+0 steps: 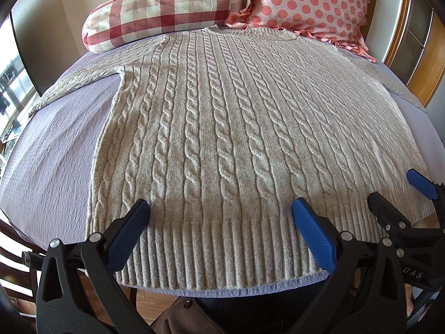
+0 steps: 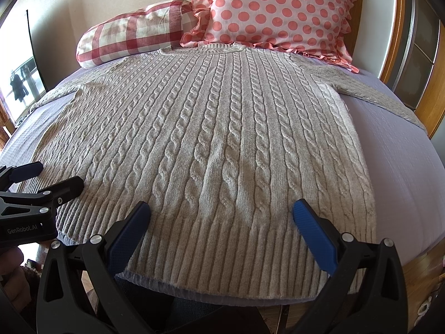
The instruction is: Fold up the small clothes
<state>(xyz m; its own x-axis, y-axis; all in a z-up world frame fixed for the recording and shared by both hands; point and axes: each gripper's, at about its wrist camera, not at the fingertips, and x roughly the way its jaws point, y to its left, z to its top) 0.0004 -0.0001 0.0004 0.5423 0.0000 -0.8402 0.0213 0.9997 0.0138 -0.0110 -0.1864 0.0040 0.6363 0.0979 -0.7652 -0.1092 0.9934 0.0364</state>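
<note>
Across a lilac bed (image 1: 50,150), a cable-knit sweater (image 1: 222,128) lies flat, long axis running from hem toward the pillows (image 2: 267,14), hem nearest both wide-open, empty grippers, left gripper (image 1: 221,208) and right gripper (image 2: 222,208), side by side.

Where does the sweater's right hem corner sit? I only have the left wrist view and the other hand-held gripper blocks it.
Observer: The hem corner of the sweater lies flat near the bed's front edge, uncovered, to the right of the right hand-held gripper.
Operator: And the right sleeve past my frame edge?
Observer: The right sleeve runs straight out over the purple sheet to the bed's side by the wooden frame. I can't make out its cuff.
</note>
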